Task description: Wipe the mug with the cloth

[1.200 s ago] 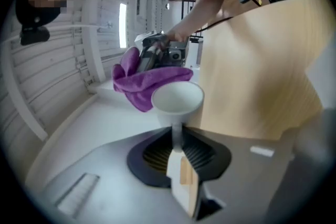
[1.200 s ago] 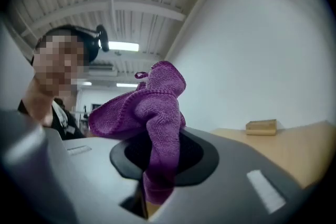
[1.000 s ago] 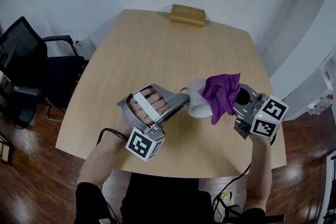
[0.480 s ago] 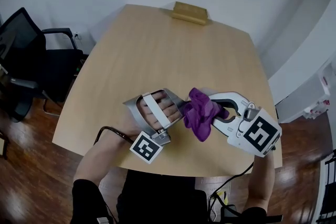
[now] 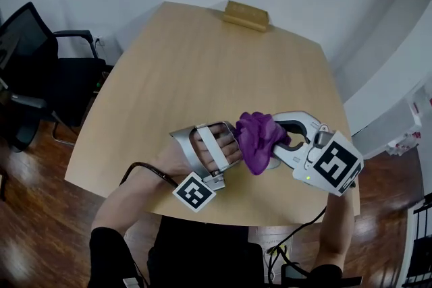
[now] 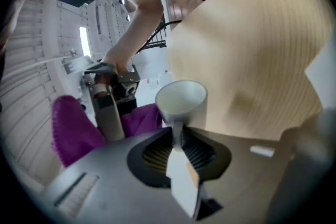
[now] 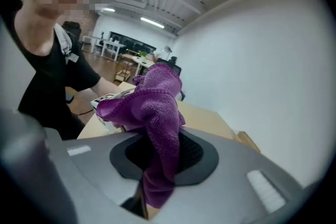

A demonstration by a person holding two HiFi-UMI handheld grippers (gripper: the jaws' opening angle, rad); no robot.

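**Mug held by its handle, cloth pressed over it**

The left gripper has its jaws drawn nearly together on the handle of the white mug. It holds the mug out ahead of it with the open mouth facing away. The right gripper is clamped on the purple cloth, which rises out of the jaws and folds over in a bunch.

The left gripper view shows the mug whole, rim and handle. The cloth shows just behind the mug on the left, beside one finger of the right gripper. The head view shows almost none of the mug. There the cloth lies over it, bunched between the two grippers, and both marker cubes point back toward the person. Only the right gripper view shows the cloth's tail hanging down through the jaws.

Under the mug lies the pale wooden table. Well beyond the mug, at the table's far edge, sits a small wooden block. Far to the mug's left, off the table, stands a black office chair.

A second ago the head view showed the mug plainly, with the cloth draped against its right side. Now the cloth covers the mug, and the right gripper is turned so that its jaws point left toward the mug.
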